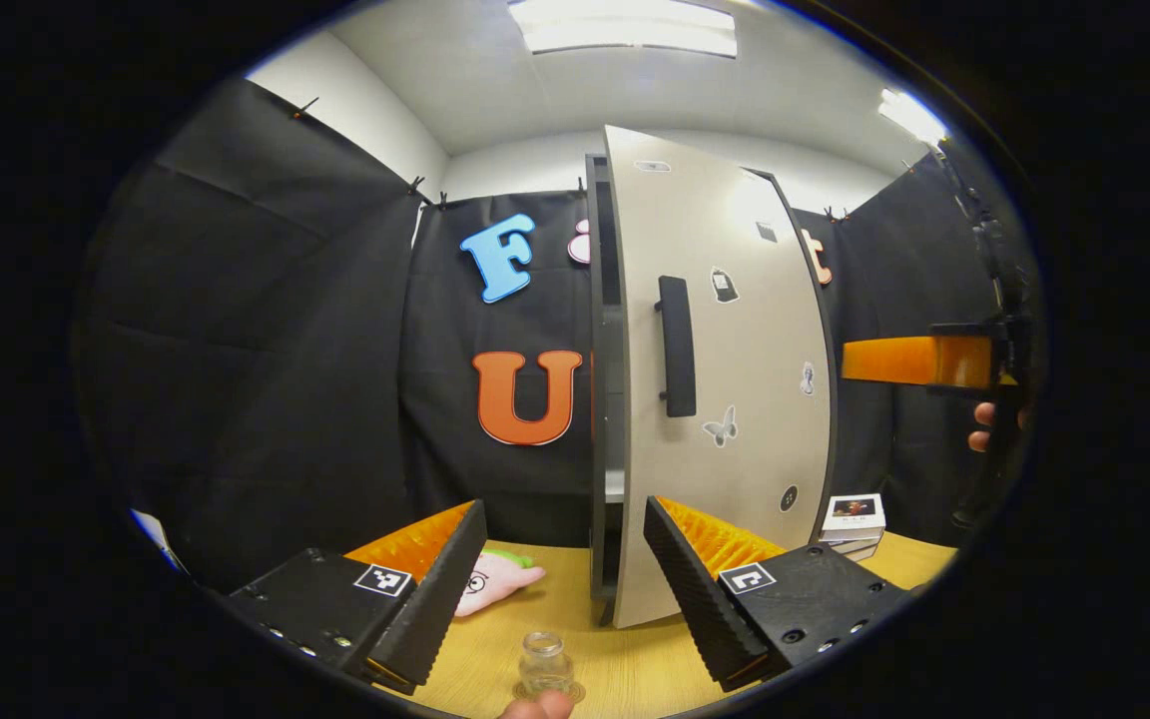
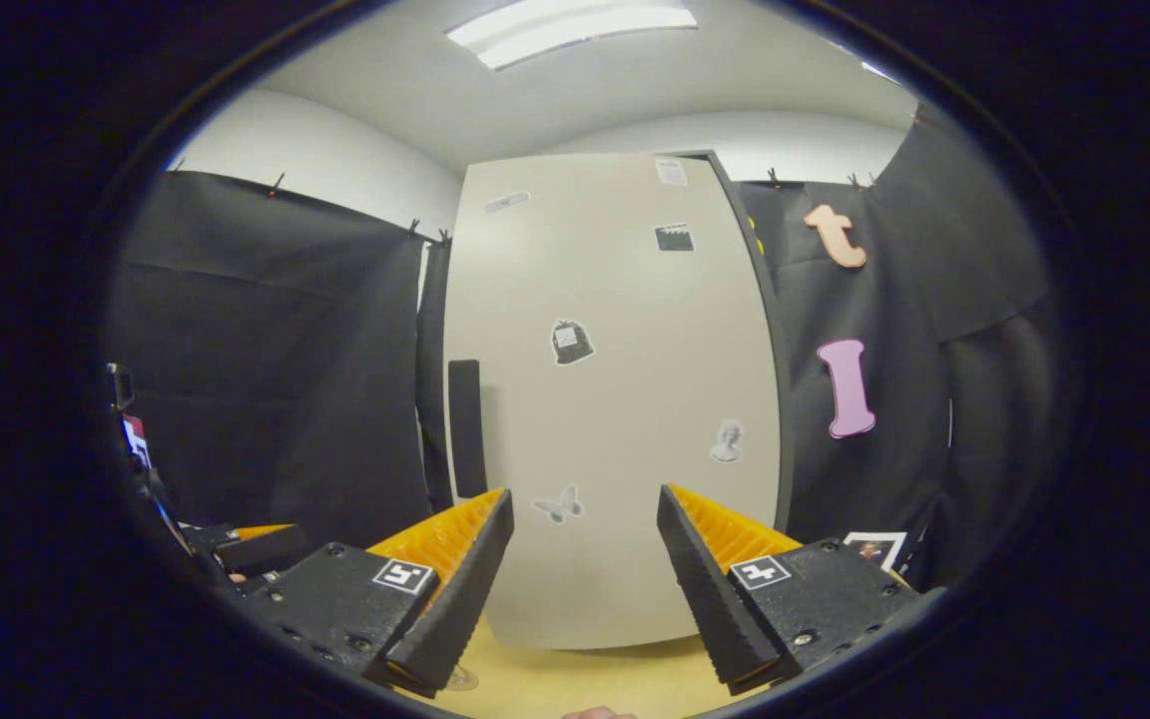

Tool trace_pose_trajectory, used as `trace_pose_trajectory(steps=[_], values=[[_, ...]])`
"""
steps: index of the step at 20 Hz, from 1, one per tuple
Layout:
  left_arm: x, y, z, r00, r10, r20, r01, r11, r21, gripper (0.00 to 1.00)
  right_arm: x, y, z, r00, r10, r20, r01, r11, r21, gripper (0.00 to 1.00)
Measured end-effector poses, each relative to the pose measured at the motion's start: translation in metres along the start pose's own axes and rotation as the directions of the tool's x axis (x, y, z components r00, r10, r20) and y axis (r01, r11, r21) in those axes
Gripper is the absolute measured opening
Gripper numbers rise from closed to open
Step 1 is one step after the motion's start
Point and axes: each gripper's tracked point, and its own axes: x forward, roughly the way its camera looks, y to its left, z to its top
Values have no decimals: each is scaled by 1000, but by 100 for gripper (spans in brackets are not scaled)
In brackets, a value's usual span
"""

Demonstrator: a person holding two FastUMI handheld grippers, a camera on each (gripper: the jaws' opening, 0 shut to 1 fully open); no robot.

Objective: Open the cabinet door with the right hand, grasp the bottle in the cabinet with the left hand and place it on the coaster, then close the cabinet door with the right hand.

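A: In front of the cabinet (image 1: 607,399), door (image 1: 725,379) ajar. Bottle (image 1: 545,664) on the coaster (image 1: 547,691), upright, just before the door.
B: Left gripper (image 1: 565,559) spread wide, grasping nothing. Right gripper (image 2: 585,544) likewise, facing the door.

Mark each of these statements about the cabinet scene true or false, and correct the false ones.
1. The cabinet door is fully shut. False: it stands slightly ajar.
2. The glass bottle stands on the coaster on the wooden table. True.
3. The left gripper is shut on the bottle. False: it is open, holding nothing.
4. A pink plush toy lies on the table left of the cabinet. True.
5. The right gripper clamps the door handle. False: it is open, off the handle.
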Motion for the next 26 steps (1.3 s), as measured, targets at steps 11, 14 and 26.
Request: trace_pose_trajectory(steps=[11, 14, 26], values=[[-22, -50, 8, 996, -85, 3, 85, 996, 0, 96, -118, -100, -16, 968, -252, -18, 252, 968, 15, 94], [-28, -52, 6, 998, -70, 9, 70, 998, 4, 96, -142, -133, -25, 935, -354, -18, 354, 935, 15, 93], [-43, -73, 2, 999, -48, 11, 48, 999, -15, 96, -159, -166, -36, 904, -425, -37, 426, 905, 8, 93]])
